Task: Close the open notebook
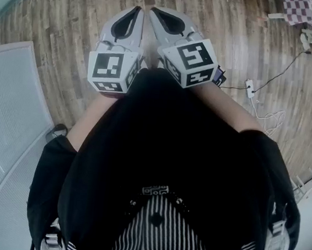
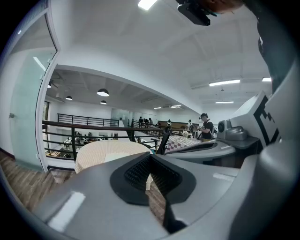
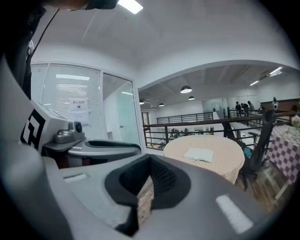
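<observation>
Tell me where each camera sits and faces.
Head view: on the person's head, facing steeply down: wooden floor, grey left gripper, grey right gripper, black-clad torso.
Left gripper view: on the left gripper, facing a round beige-clothed table; shut jaws show.
Right gripper view: on the right gripper, facing the open white notebook; shut jaws show.
Shared: both gripper views show that table.

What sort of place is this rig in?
Likely an indoor office or lab floor, maybe a mezzanine: a black railing, a glass partition with blinds, and a cloth-covered round table holding the open notebook.
</observation>
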Action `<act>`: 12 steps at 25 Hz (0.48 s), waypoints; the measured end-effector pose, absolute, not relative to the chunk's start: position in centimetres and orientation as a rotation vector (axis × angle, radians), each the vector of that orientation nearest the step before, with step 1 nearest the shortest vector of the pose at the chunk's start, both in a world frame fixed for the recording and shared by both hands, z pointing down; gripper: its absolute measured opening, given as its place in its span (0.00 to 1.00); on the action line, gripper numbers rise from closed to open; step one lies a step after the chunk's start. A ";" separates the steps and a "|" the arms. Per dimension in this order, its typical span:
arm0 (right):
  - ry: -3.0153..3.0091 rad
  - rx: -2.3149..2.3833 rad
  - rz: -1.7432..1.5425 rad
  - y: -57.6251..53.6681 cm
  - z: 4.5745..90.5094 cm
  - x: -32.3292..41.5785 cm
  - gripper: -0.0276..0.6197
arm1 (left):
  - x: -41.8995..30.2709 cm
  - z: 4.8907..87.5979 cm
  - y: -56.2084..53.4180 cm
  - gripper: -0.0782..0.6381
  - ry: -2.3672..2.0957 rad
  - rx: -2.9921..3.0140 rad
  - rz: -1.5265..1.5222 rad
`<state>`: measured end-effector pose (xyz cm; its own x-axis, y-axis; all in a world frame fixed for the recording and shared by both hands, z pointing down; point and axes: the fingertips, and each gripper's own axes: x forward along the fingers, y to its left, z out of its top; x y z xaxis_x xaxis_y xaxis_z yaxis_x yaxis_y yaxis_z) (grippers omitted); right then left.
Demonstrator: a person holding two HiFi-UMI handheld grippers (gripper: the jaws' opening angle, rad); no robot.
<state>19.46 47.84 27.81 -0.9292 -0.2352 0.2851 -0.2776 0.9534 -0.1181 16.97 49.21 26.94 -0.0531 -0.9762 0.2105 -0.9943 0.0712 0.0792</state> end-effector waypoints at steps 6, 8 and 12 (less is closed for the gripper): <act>-2.864 0.441 0.230 47.7 27.2 19.2 0.04 | 16.8 26.6 49.9 0.11 -2.136 2.031 0.121; -2.878 0.471 0.222 47.2 26.8 19.3 0.04 | 16.6 26.6 49.9 0.11 -2.136 2.031 0.118; -2.874 0.449 0.246 46.6 27.4 19.2 0.05 | 16.4 26.4 49.1 0.11 -2.128 2.042 0.095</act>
<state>19.21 46.64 27.35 -0.9286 -0.2805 0.2430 -0.3177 0.9393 -0.1297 16.42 49.12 26.35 -0.0327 -0.9829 0.1811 -0.9951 0.0489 0.0855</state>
